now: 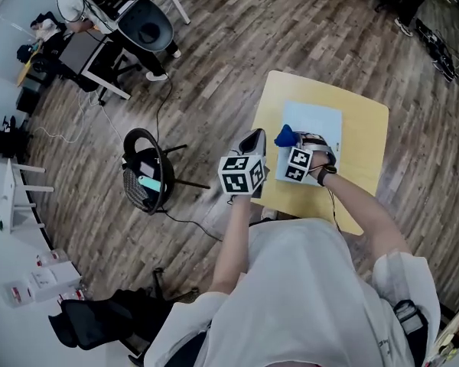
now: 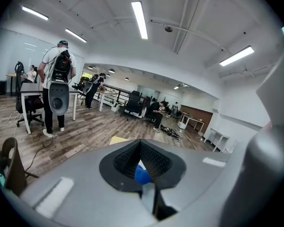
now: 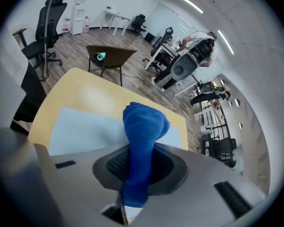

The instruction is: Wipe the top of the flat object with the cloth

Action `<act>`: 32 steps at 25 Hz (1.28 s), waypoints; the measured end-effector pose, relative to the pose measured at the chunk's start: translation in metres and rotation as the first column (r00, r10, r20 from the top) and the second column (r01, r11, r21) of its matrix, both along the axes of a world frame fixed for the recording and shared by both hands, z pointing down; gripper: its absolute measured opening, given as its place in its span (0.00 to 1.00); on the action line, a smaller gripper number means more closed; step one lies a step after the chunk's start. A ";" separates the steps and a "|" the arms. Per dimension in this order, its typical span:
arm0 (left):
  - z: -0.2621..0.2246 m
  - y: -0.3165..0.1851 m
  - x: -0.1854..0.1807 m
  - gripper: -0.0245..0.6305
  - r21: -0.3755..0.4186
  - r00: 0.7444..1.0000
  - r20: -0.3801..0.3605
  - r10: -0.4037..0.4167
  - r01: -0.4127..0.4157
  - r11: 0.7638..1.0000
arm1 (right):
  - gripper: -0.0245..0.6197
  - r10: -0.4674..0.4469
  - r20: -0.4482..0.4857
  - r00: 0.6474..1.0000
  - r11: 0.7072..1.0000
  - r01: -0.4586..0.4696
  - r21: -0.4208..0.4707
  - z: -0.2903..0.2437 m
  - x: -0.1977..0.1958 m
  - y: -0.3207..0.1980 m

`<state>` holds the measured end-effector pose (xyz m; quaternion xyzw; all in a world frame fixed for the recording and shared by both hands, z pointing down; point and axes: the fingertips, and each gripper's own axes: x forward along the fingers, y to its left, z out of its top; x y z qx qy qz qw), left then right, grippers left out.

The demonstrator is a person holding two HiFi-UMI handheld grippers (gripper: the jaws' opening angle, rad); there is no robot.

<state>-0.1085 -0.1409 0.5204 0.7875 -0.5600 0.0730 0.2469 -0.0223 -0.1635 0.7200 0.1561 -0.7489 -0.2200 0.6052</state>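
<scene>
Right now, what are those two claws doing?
Right gripper shut on blue cloth, over pale sheet. Left gripper shut, empty, alongside. Sheet otherwise bare.

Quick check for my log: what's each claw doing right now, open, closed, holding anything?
Left claw: closed, holding nothing.
Right claw: closed on the blue cloth.

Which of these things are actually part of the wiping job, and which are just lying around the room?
In the job: blue cloth, clamped in the right tool; pale flat sheet; yellow table under it.

Lying about: chair beside the table, black office chair, white boxes, floor cable.
</scene>
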 end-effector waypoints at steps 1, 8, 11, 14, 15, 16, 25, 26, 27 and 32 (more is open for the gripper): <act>0.002 0.003 -0.005 0.05 -0.002 1.000 0.003 -0.014 0.014 1.000 | 0.14 -0.020 0.000 1.000 1.000 0.020 -0.008 0.003 -0.011 0.002; 0.010 0.012 -0.024 0.05 -0.008 0.999 0.042 -0.032 0.032 0.999 | 0.14 -0.068 -0.034 0.997 0.997 0.067 -0.039 0.029 -0.040 0.015; 0.015 0.009 -0.013 0.05 -0.010 0.999 0.040 0.004 -0.004 1.000 | 0.14 -0.066 -0.038 0.997 0.997 0.065 -0.028 0.031 -0.027 0.016; 0.018 0.003 0.001 0.05 -0.016 0.998 0.040 0.046 -0.045 0.999 | 0.14 -0.024 -0.050 0.998 0.999 0.023 -0.025 0.032 0.000 0.013; 0.018 -0.001 0.007 0.05 -0.016 0.997 0.042 0.063 -0.062 0.998 | 0.14 -0.001 -0.056 0.998 1.000 -0.001 -0.025 0.032 0.012 0.011; 0.017 -0.004 0.014 0.05 -0.014 0.996 0.042 0.082 -0.081 0.997 | 0.14 0.027 -0.061 0.998 0.999 -0.028 -0.025 0.033 0.026 0.009; 0.015 -0.022 0.083 0.05 -0.006 0.967 0.043 0.251 -0.251 0.968 | 0.14 0.287 -0.124 0.950 0.956 -0.292 -0.023 0.037 0.164 0.011; 0.014 -0.022 0.090 0.05 -0.004 0.963 0.045 0.264 -0.264 0.964 | 0.14 0.308 -0.130 0.943 0.949 -0.313 -0.023 0.037 0.176 0.013; 0.013 -0.022 0.097 0.05 -0.002 0.960 0.047 0.275 -0.276 0.961 | 0.14 0.326 -0.136 0.935 0.943 -0.333 -0.026 0.037 0.187 0.016; 0.006 -0.019 0.107 0.05 0.000 0.956 0.054 0.288 -0.289 0.957 | 0.14 0.366 -0.137 0.920 0.925 -0.376 -0.054 0.030 0.210 0.022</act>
